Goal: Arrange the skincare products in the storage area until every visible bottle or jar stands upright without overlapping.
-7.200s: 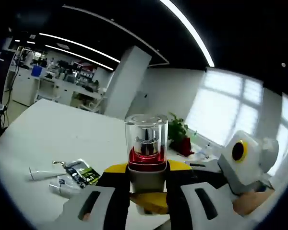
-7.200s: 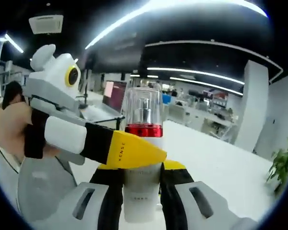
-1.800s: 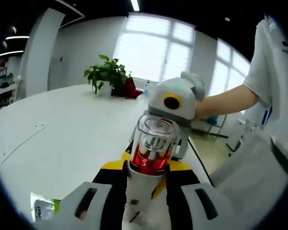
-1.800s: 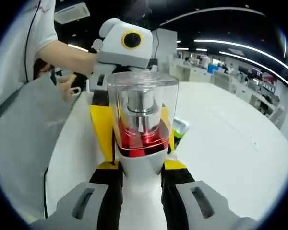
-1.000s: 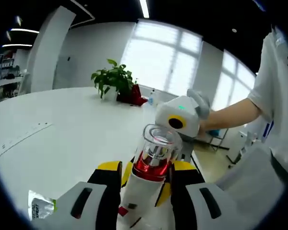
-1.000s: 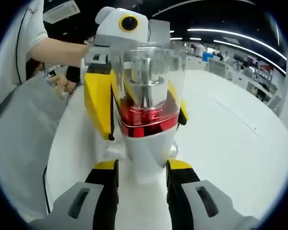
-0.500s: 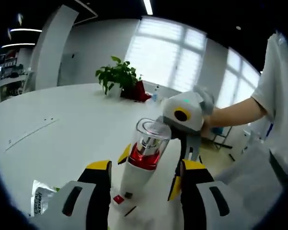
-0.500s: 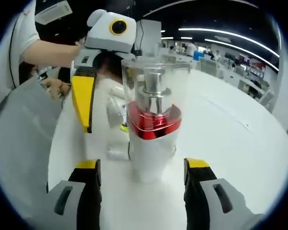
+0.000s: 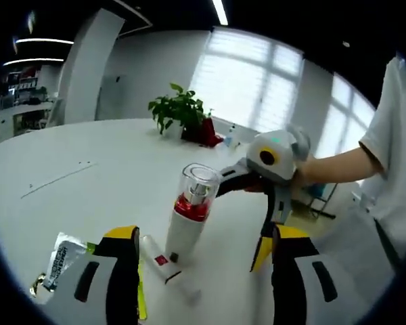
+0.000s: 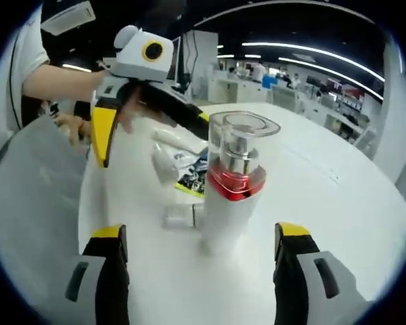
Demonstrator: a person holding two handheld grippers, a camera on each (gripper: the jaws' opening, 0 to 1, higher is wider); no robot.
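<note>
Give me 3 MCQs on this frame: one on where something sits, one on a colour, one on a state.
1. Where is the pump bottle?
A. on the white table
B. in the left gripper
C. on the floor

2. What colour is the band under its clear cap?
A. blue
B. red
C. green

3. How does the right gripper stand?
A. shut on the bottle
B. shut on a tube
C. open, off the bottle

Answers:
1. A, it stands on the tabletop in both views.
2. B, a shiny red collar shows.
3. C, table shows between each jaw and the bottle.
</note>
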